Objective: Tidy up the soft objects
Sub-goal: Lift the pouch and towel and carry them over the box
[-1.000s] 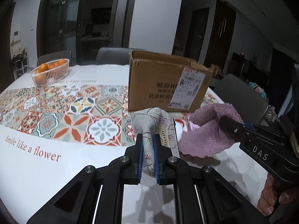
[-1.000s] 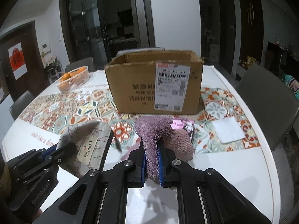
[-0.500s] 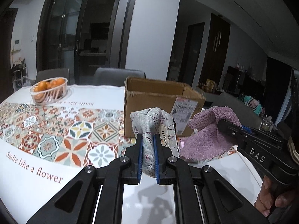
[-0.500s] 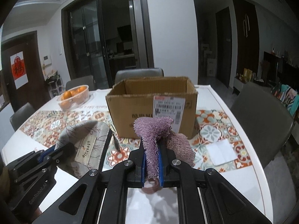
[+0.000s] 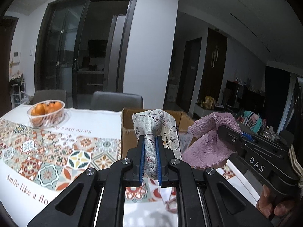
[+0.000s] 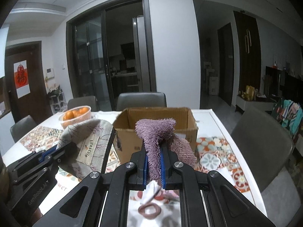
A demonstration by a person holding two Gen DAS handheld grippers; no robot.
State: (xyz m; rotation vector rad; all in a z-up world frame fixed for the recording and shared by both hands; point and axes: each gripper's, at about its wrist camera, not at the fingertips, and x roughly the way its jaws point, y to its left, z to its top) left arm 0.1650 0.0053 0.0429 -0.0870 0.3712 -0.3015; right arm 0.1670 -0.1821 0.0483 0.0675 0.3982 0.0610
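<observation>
Left wrist: left gripper (image 5: 150,158) pinching pouch (image 5: 151,126), right gripper (image 6: 154,167) pinching towel (image 6: 157,132), both raised higher.

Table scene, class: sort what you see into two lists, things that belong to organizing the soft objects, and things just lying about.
Belongs to the job:
- grey fabric pouch, clamped in the left tool
- purple towel, clamped in the right tool
- open cardboard box

Just lying about:
- basket of oranges
- brown hair tie on the patterned tablecloth
</observation>
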